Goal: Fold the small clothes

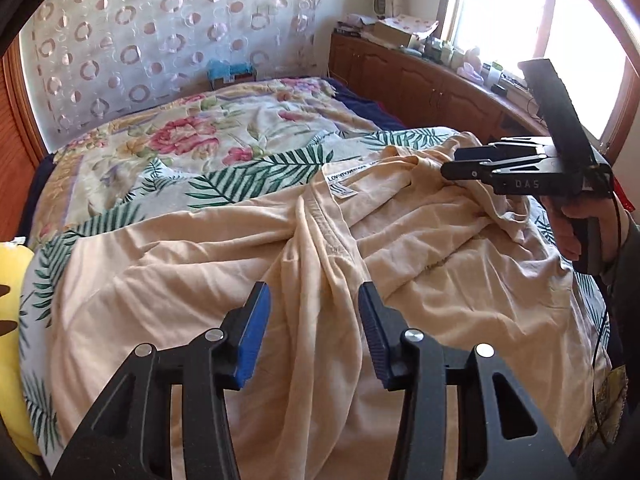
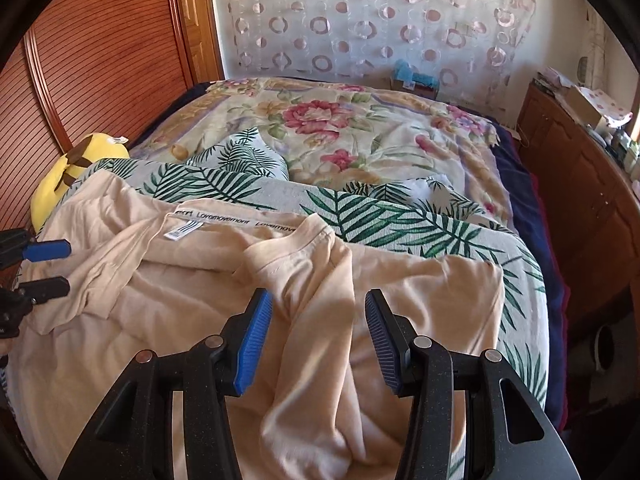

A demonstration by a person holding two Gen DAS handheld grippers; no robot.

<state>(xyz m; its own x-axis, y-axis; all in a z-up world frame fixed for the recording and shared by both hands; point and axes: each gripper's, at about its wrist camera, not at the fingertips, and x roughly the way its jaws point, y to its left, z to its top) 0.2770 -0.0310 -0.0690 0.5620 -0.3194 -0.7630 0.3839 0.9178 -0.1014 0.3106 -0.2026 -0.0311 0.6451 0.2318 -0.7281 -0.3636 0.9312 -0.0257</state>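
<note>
A cream T-shirt [image 1: 208,264] lies crumpled on the palm-leaf sheet [image 2: 400,216] of the bed, its neck label facing up. The left tool [image 1: 314,320] hovers with jaws apart over a bunched ridge of the shirt — the pads are not pressing it. The right tool [image 2: 318,332] is likewise open above a raised fold near the sleeve — nothing gripped.

A yellow plush toy [image 1: 12,320] is cut off by the left edge.
</note>
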